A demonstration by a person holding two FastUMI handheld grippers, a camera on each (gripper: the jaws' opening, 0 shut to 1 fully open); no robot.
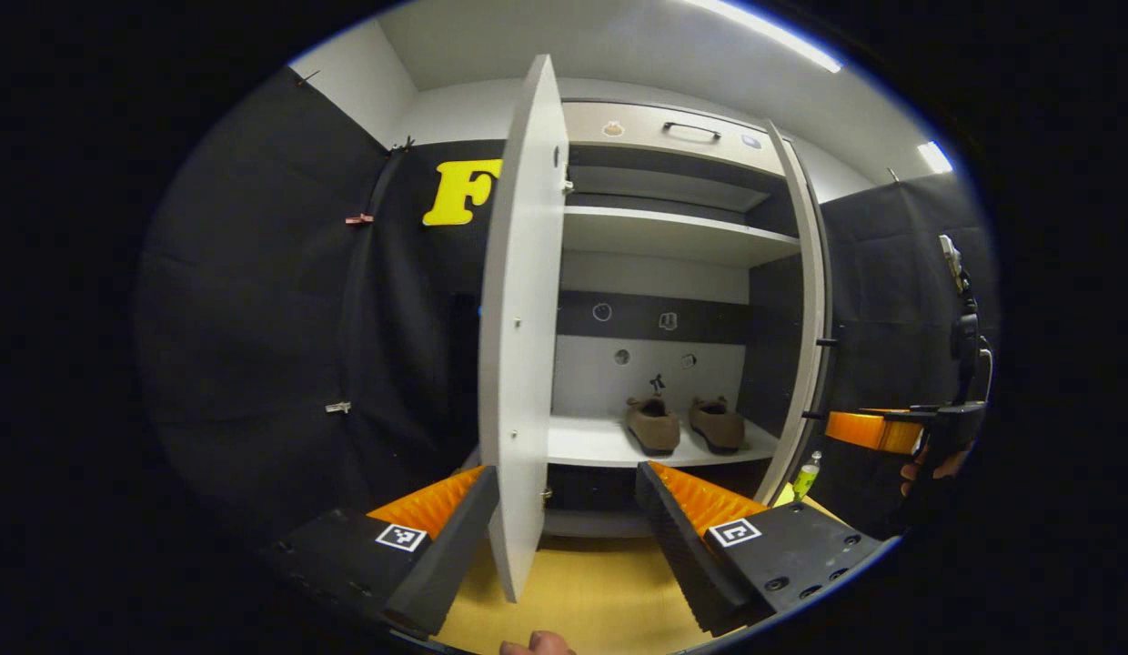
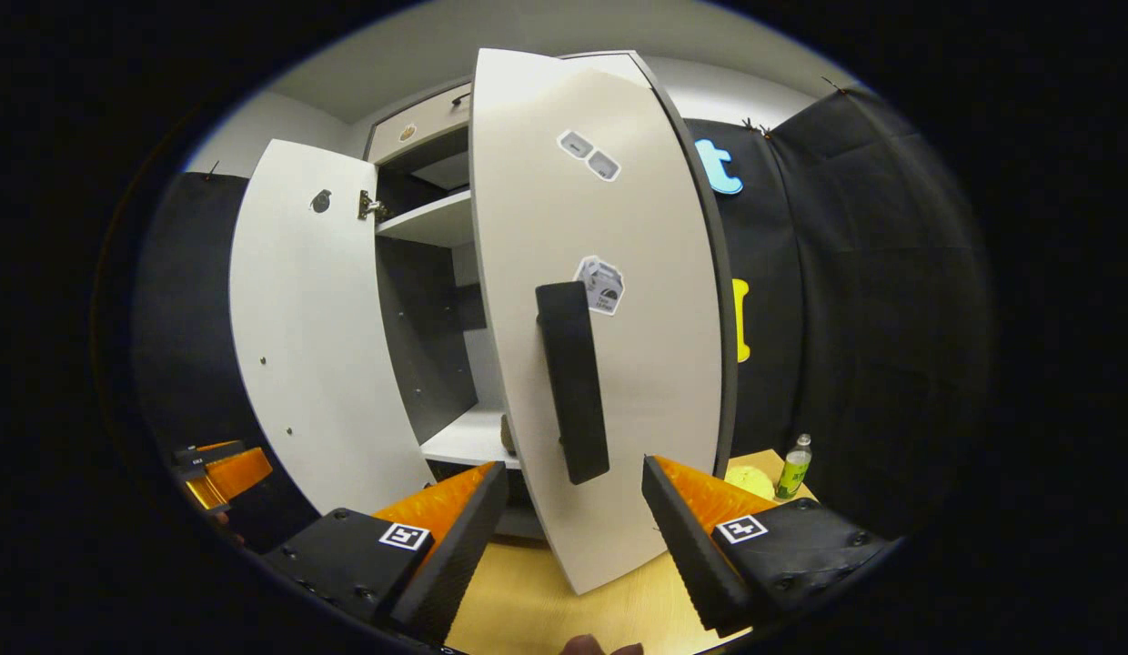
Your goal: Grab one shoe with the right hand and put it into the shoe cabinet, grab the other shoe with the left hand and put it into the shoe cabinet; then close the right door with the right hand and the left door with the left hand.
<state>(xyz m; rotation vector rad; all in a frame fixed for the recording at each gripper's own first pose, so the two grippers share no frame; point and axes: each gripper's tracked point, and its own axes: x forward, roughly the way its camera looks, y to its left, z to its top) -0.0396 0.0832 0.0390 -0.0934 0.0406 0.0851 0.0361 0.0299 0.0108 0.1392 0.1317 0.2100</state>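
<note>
While the tall white shoe cabinet (image 1: 673, 236) stands with its left door (image 1: 520, 327) and right door (image 2: 609, 300) both ajar, two brown suede shoes (image 1: 682, 424) sit side by side on its lower shelf; the left gripper (image 1: 564, 523) straddles the left door's edge, fingers spread, and the right gripper (image 2: 573, 523) faces the right door's black handle (image 2: 573, 382), fingers apart.

Ahead of the right gripper (image 2: 569, 528), the right door (image 2: 609, 318) hid most of the shoe cabinet (image 2: 428, 227); one shoe (image 2: 507, 435) showed as a sliver at the door's edge. Ahead of the left gripper (image 1: 564, 523), the left door (image 1: 520, 346) stood edge-on, its front unseen. A bottle (image 2: 792, 467) to the right was too small to make out.
</note>
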